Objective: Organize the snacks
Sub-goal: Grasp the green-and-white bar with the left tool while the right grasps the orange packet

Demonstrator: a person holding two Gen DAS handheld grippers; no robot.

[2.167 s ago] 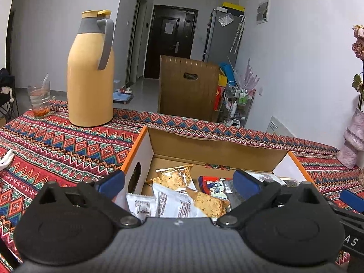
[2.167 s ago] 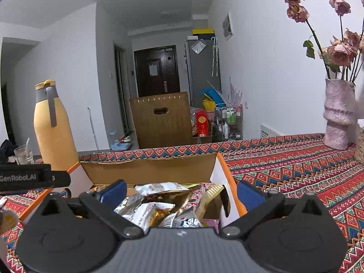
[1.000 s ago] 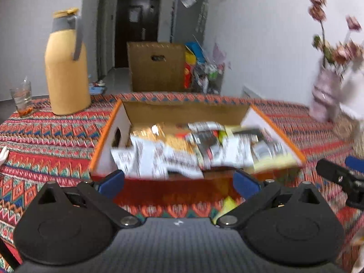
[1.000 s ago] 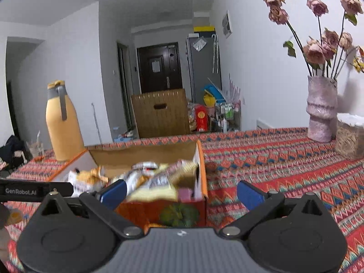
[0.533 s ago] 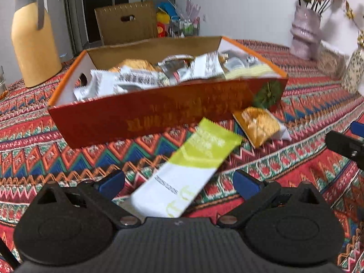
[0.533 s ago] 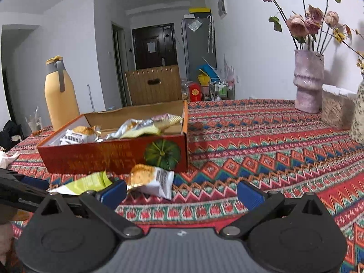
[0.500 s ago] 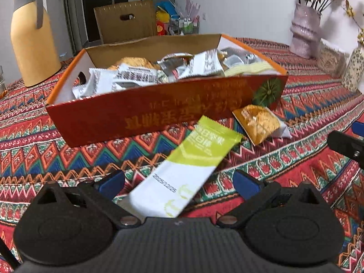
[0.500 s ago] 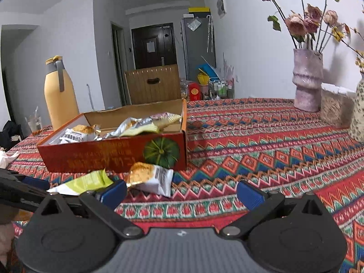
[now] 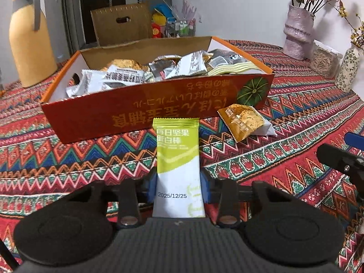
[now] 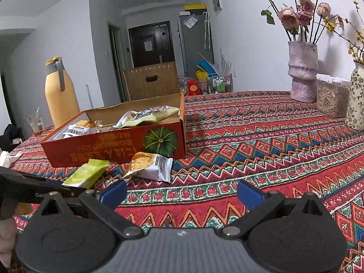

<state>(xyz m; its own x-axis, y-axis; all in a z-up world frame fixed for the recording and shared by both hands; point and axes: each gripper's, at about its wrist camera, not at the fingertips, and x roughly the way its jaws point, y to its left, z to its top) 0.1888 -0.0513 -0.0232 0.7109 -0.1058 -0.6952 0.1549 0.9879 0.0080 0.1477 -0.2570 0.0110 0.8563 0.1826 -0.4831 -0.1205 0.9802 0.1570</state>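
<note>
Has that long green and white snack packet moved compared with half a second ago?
Yes. The long green and white snack packet lay slanted before the red cardboard box; now it points straight at it, clamped in the left gripper, whose jaws just closed.

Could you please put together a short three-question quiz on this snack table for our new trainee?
1. True or false: the left hand-held gripper is shut on the green and white snack bar.
2. Which wrapped snack lies on the tablecloth just outside the box? A) orange and white biscuit packet B) a blue tin C) a banana
3. Fill in: the picture printed on the box's front wall is a green ____.

Key: 1 true; 2 A; 3 pumpkin. The right hand-held gripper is open and holds nothing.
</note>
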